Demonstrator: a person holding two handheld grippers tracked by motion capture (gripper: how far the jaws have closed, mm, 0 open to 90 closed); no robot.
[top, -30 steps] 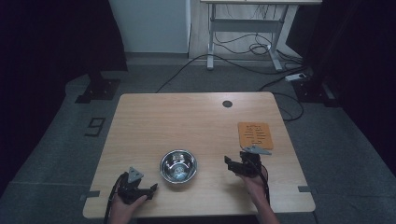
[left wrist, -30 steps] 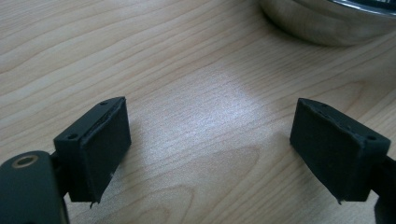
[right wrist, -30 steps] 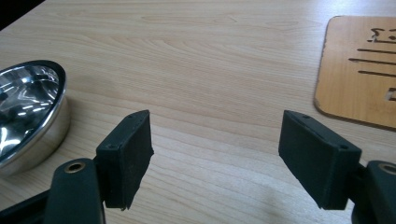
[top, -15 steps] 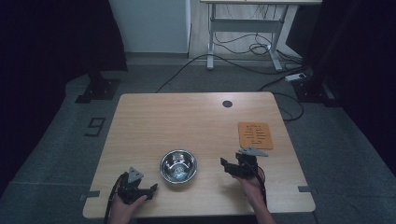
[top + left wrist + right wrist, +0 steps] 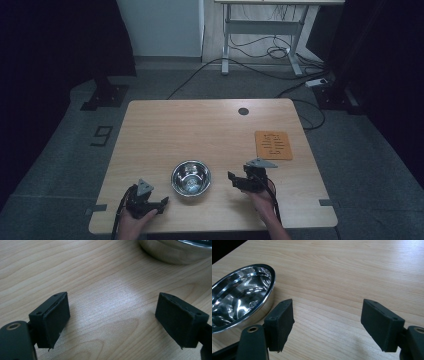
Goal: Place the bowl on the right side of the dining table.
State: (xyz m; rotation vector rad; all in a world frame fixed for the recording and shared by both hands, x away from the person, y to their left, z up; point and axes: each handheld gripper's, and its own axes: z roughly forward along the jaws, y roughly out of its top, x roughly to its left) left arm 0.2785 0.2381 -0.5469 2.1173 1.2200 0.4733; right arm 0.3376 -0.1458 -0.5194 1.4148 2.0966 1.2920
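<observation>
A shiny steel bowl [image 5: 190,177] stands empty on the wooden table [image 5: 200,130], near its front edge. My right gripper [image 5: 233,179] sits just right of the bowl, pointing left at it, jaws wide open with nothing between them. In the right gripper view [image 5: 329,322] the bowl [image 5: 239,295] lies close to the left jaw. My left gripper [image 5: 161,203] rests at the front left, open and holding nothing. In the left gripper view [image 5: 112,320] bare wood lies between the jaws and the bowl's underside [image 5: 175,250] shows at the top right.
An orange card [image 5: 273,145] lies flat at the table's right side, behind the right gripper. A small dark round hole [image 5: 243,111] sits near the far edge. Dark floor with cables and a desk frame [image 5: 260,30] lies beyond the table.
My right gripper has shifted left, closer to the bowl, and away from the orange card. The left gripper has stayed put.
</observation>
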